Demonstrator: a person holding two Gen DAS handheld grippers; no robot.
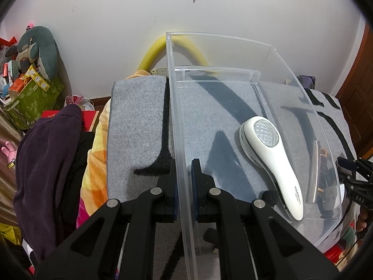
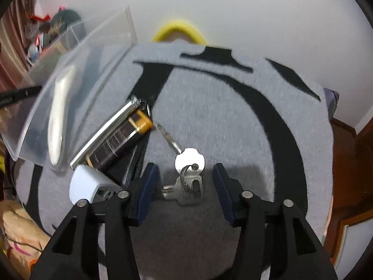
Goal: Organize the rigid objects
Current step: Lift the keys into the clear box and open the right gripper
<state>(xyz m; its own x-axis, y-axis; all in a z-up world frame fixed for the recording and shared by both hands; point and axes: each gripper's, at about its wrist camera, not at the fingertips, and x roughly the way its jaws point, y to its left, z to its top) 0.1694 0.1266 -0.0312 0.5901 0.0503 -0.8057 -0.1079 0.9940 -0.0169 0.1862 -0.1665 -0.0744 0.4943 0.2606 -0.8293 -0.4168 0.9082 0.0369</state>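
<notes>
My left gripper is shut on the left wall of a clear plastic bin that rests on a grey and black mat. A white handheld device lies inside the bin; it also shows in the right wrist view. My right gripper is open, its fingers on either side of a bunch of silver keys on the mat. A silver bar, a dark and orange lighter-like object and a white plastic piece lie left of the keys, beside the bin.
A yellow foam tube arches against the white wall behind the mat. Clothes, a green box and plush toys are piled at the left. A wooden door stands at the right. The right gripper shows at the right edge.
</notes>
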